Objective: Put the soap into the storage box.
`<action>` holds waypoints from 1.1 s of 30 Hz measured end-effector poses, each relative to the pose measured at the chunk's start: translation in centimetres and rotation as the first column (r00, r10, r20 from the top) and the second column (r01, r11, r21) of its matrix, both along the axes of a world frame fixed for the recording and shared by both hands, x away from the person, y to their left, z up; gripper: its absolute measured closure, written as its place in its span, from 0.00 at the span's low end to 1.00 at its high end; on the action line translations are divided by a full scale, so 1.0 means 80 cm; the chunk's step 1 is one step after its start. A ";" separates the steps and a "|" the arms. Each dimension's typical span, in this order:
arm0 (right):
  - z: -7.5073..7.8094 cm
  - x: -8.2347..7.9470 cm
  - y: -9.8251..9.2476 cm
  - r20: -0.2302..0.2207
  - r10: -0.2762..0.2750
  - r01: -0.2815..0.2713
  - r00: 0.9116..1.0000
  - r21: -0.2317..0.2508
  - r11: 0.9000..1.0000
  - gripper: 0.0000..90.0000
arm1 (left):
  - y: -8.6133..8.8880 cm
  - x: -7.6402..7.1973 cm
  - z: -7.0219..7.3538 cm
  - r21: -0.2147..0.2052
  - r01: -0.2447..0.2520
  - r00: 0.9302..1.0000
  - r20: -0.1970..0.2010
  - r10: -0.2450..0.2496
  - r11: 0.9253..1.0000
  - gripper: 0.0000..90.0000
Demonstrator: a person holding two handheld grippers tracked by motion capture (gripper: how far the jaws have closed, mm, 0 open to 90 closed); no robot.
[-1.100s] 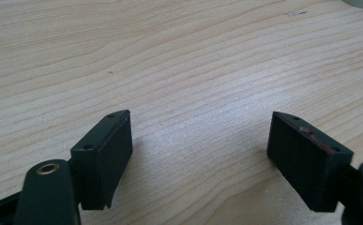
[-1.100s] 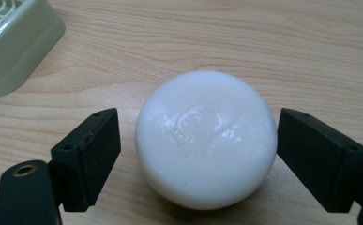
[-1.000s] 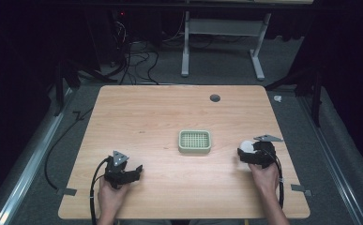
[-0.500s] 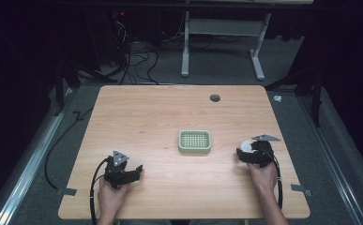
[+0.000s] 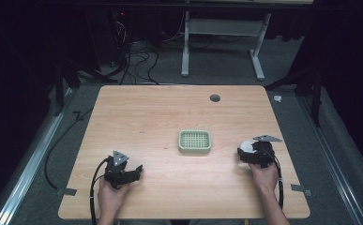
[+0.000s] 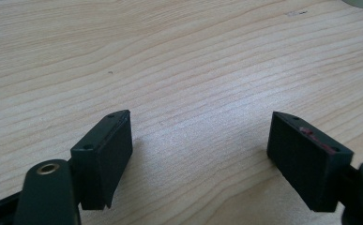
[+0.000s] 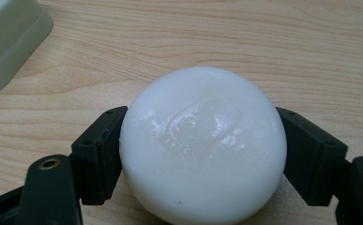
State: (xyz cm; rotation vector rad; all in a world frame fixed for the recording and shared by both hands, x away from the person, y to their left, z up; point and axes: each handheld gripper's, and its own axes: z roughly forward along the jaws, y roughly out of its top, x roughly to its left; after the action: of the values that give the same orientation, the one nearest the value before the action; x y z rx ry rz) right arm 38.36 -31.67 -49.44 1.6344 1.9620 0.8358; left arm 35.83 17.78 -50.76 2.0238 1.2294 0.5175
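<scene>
A round white soap bar [image 7: 202, 140] lies on the wooden table [image 5: 160, 117] near its right edge, where the high view shows the soap [image 5: 246, 146] too. My right gripper [image 7: 202, 157] has just been closing its jaws around it, and both black pads now press its sides. From above, that right gripper [image 5: 245, 153] points toward the pale green soap dish [image 5: 181, 140], whose corner [image 7: 5, 42] appears at the top left of the right gripper view. My left gripper [image 6: 200, 154] rests open over bare wood, near the front left of the table [image 5: 137, 170].
A dark round cable hole [image 5: 215, 98] sits in the tabletop at the back. Behind the table stand a white metal frame [image 5: 219, 42] and loose cables [image 5: 132, 61] on the floor. Bits of tape [image 5: 301, 189] mark the front corners.
The right gripper's jaws have drawn in onto the white soap. Both hands have stayed where they were.
</scene>
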 end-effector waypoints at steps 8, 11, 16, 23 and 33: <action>0.001 -0.001 -0.001 -0.002 0.000 0.000 1.000 0.011 1.000 0.27 | 0.000 0.000 0.000 0.000 0.000 1.000 0.000 0.000 1.000 0.26; 0.003 -0.002 -0.002 0.003 0.004 -0.004 1.000 0.012 1.000 0.27 | 0.000 0.000 0.000 -0.001 0.000 1.000 0.000 0.000 1.000 0.26; 0.008 -0.004 -0.003 0.010 0.013 -0.013 1.000 0.016 1.000 0.27 | 0.000 0.000 0.000 0.000 0.000 1.000 0.000 0.000 1.000 0.26; 0.013 -0.009 -0.003 0.017 0.024 -0.025 1.000 0.030 0.999 0.27 | 0.000 0.000 0.000 0.000 0.000 1.000 0.000 0.000 1.000 0.26; 0.023 -0.016 -0.002 0.036 0.048 -0.050 0.998 0.051 0.997 0.27 | 0.000 0.000 0.000 0.000 0.000 1.000 0.000 0.000 1.000 0.26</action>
State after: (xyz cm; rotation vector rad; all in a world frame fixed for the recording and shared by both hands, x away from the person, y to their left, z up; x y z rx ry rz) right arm 37.06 -31.86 -47.61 1.5956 1.9792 0.9351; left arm 35.83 17.77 -50.76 2.0234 1.2295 0.5177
